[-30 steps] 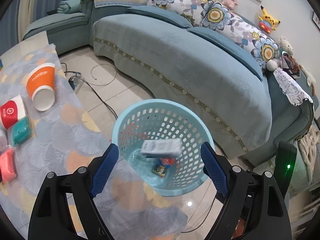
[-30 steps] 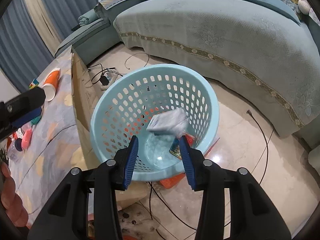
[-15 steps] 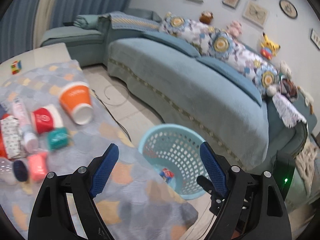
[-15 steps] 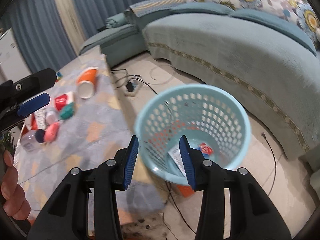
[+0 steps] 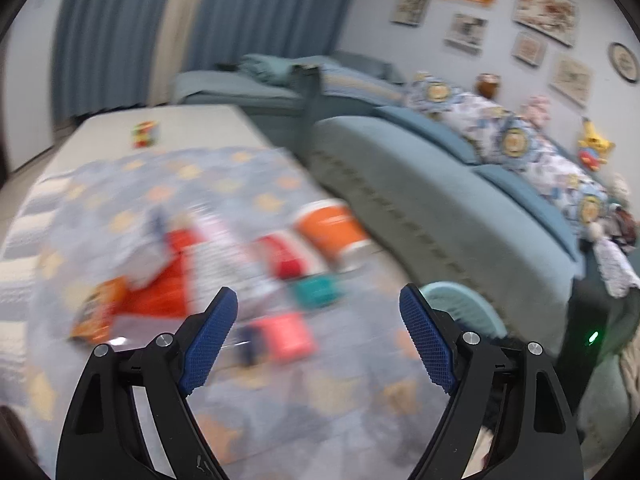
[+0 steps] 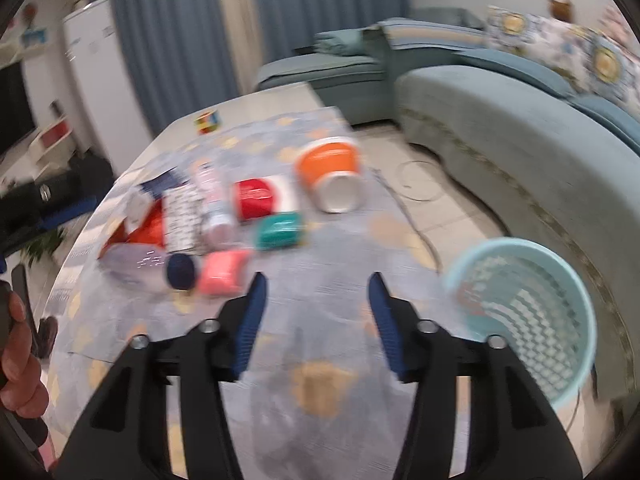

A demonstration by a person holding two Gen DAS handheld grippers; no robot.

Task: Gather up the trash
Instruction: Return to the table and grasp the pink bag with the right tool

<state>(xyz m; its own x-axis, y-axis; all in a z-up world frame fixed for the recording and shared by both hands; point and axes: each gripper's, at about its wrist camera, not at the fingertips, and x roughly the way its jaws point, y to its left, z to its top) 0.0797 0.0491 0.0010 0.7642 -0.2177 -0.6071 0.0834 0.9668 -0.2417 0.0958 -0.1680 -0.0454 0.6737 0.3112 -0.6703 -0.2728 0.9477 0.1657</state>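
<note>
Table with a grey-blue patterned cloth (image 6: 328, 312), stock read left to right in the right wrist view. Far left: the left gripper (image 5: 316, 340), jaws wide and empty. Left group: a flat red-orange foil wrapper (image 6: 138, 232), light and slippery, best pinched at an edge; a black-and-white patterned packet (image 6: 182, 220) lying against it; a pale printed plastic bottle (image 6: 214, 204) on its side, smooth and likely to roll, best taken across the body. Nearer: a dark blue round cap (image 6: 181, 271) and a soft pink packet (image 6: 222, 272) touching it, which should squash under the pads. Centre: a red-and-white paper cup (image 6: 260, 199) on its side, a teal packet (image 6: 280, 231) just near of it, and a large orange-and-white paper tub (image 6: 332, 176) tipped over; both cups thin-walled and crushable, to be gripped at the rim. Near centre: the right gripper (image 6: 316, 320), jaws opening, nothing between them. Right, off the table on the floor: a light blue perforated plastic basket (image 6: 524, 312).
</note>
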